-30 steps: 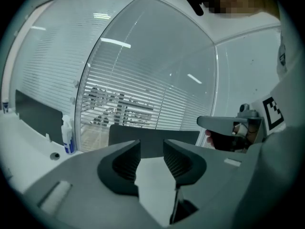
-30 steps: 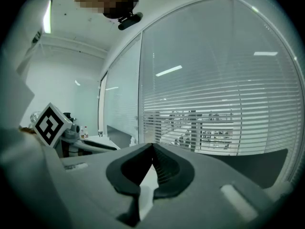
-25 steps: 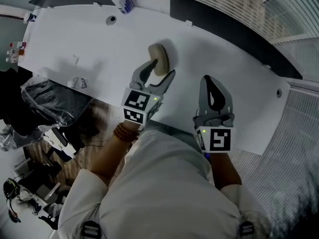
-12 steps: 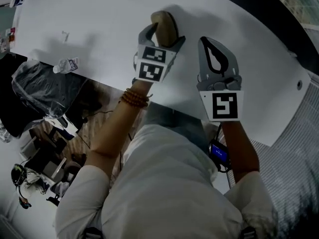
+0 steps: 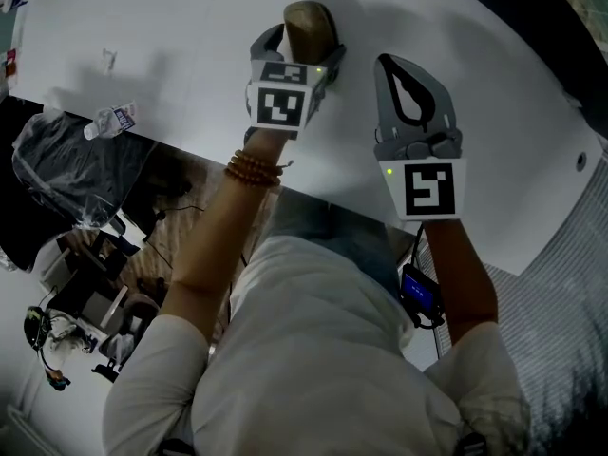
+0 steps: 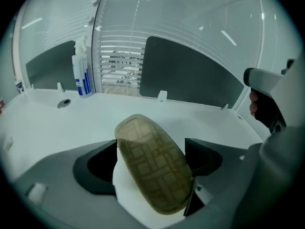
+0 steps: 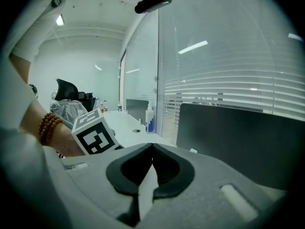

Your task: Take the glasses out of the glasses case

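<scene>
Left gripper, jaws just opening wide, straddles the tan glasses case on the white worktop, while the right gripper sits alongside, jaws pressed together.

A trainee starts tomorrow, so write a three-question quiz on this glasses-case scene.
1. True or false: the right hand-held gripper is shut and empty.
2. What sits between the jaws of the left hand-held gripper?
3. The glasses case is: A open, B closed, C missing.
Key: 1 true; 2 the glasses case, not pinched, as those jaws have just been opening; 3 B.
</scene>
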The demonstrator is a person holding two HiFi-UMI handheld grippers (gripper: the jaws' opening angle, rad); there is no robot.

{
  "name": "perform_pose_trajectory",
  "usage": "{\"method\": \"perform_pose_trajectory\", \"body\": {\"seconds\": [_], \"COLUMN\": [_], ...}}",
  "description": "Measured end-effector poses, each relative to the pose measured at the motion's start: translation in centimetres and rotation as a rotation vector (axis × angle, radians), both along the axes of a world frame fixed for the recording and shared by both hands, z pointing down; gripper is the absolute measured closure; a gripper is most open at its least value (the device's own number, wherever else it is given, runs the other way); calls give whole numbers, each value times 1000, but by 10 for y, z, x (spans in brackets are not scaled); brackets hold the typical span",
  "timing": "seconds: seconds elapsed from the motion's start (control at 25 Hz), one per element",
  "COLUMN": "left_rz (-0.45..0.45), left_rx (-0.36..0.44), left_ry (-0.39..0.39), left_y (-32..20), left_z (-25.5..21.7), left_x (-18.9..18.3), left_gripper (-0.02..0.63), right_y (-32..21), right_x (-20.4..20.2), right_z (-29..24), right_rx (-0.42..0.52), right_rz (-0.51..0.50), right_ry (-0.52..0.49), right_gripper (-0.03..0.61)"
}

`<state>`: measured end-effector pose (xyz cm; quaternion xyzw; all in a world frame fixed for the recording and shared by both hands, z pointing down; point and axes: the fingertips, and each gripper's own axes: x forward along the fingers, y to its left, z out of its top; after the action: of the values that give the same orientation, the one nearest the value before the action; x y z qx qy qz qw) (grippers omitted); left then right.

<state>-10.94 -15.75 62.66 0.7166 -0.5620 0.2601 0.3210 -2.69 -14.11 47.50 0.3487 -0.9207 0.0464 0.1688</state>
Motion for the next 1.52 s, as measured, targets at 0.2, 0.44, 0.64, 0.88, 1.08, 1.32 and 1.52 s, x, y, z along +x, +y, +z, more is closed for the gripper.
{"method": "perform_pose_trajectory", "body": {"seconds": [0.2,0.44,0.64,0.88,1.08,1.32,1.52], "left_rz": [1,-5,12,-7,-49,-47,-37], "left_rx": [-10,-4,-21,-35,-46,-37,-32], "left_ry": [92,194,365,504,620,693,710], "left_y": [3,5,9,12,15,18,19], "left_z": [-3,-9,-10,-12,-13,-13,-15], "left_x": [9,5,-1,-12,-21,-22,-20], "left_gripper": [204,233,242,267,323,377,388], "right_y": [2,1,3,6,1,2,10], "right_x": [1,2,-3,-15,-30,-59,-78], "right_z": [7,11,18,38,57,74,105], "right_rx": [-13,-15,-18,-35,-66,-51,-39], "right_rz": [2,-9,-45,-123,-208,-303,-394], "right_ry": [2,9,33,89,179,262,391], "right_gripper": [578,578,578,578,578,578,578]}}
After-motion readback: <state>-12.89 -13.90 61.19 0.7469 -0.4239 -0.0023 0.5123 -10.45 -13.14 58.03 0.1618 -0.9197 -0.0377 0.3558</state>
